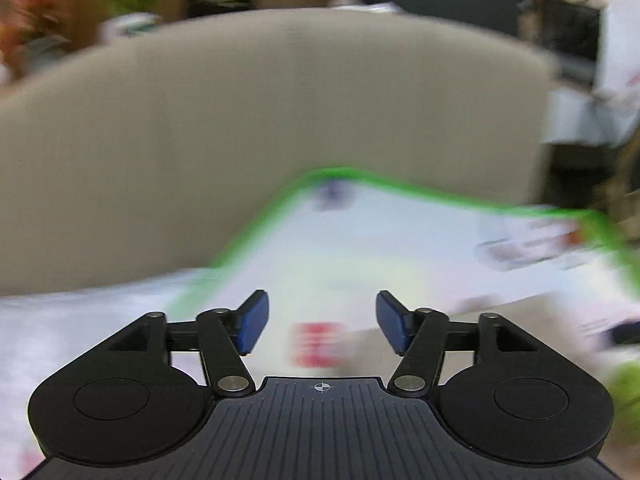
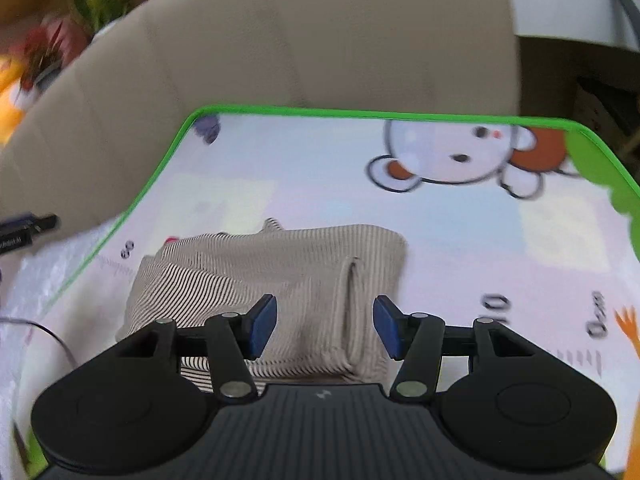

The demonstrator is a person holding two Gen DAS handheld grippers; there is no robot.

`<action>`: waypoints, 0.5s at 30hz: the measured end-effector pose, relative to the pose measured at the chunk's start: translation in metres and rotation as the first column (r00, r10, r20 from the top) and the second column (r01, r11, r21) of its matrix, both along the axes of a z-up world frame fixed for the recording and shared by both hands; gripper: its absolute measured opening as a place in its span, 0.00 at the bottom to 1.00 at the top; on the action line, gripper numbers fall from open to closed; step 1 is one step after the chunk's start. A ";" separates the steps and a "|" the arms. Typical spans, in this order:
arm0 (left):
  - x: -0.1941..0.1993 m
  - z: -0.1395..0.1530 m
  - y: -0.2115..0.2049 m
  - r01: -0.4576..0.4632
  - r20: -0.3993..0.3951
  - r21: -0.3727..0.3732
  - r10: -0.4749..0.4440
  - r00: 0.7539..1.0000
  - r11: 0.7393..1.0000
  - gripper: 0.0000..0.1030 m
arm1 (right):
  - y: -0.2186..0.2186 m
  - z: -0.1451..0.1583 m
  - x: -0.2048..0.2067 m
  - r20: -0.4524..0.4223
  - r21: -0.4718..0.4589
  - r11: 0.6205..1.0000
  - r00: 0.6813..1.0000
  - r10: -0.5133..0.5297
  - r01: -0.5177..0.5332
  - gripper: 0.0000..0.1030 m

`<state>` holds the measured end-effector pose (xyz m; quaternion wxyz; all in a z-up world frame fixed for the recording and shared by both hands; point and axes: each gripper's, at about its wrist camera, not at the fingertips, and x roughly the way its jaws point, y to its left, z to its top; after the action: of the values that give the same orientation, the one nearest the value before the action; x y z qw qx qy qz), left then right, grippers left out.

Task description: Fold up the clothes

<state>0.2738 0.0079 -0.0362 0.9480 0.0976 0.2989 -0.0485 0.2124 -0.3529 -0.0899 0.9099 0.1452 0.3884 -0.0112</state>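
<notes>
A beige garment with thin dark stripes [image 2: 280, 272] lies folded into a compact block on a cartoon play mat with a green border [image 2: 320, 168]. My right gripper [image 2: 324, 326] hovers over the garment's near edge. It is open, its blue pads apart and not pressing the cloth. A raised fold runs up the cloth between the pads. The left wrist view is smeared by motion. There my left gripper [image 1: 322, 320] is open over the mat [image 1: 380, 240], with nothing between its pads. I cannot make out the garment in that view.
A beige sofa backrest [image 2: 300, 40] rises behind the mat, also the backrest [image 1: 280, 120] in the left view. A white cover [image 2: 40, 280] lies left of the mat with a black cable [image 2: 48, 332] and a dark device [image 2: 24, 228]. Flowers [image 2: 44, 52] stand beyond.
</notes>
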 end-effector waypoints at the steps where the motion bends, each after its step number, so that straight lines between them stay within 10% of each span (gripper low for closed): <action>1: 0.001 -0.004 0.016 -0.054 0.033 0.081 0.051 0.998 0.995 0.71 | 0.007 -0.002 0.008 -0.007 -0.034 0.999 1.000 0.018 -0.018 0.52; 6: 0.012 -0.016 0.091 -0.365 0.209 0.386 0.305 0.929 0.847 0.81 | 0.029 -0.019 0.042 -0.080 -0.149 0.988 0.996 0.034 -0.046 0.51; 9: 0.015 -0.019 0.118 -0.478 0.305 0.459 0.373 0.877 0.749 0.91 | 0.041 -0.025 0.053 -0.135 -0.154 0.985 0.989 0.061 -0.081 0.04; 12: 0.016 -0.019 0.119 -0.447 0.236 0.384 0.382 0.893 0.808 0.92 | 0.056 0.007 0.058 -0.049 -0.164 0.979 0.992 0.116 -0.122 0.03; 15: 0.010 -0.026 0.092 -0.283 0.101 0.273 0.265 0.959 0.919 0.92 | 0.060 0.063 0.067 0.100 -0.163 0.979 0.985 0.142 -0.125 0.03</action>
<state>0.2840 0.0995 -0.0620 0.9303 0.1916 0.2838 0.1313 0.2796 -0.2926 -0.0266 0.9373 0.0476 0.3441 0.0276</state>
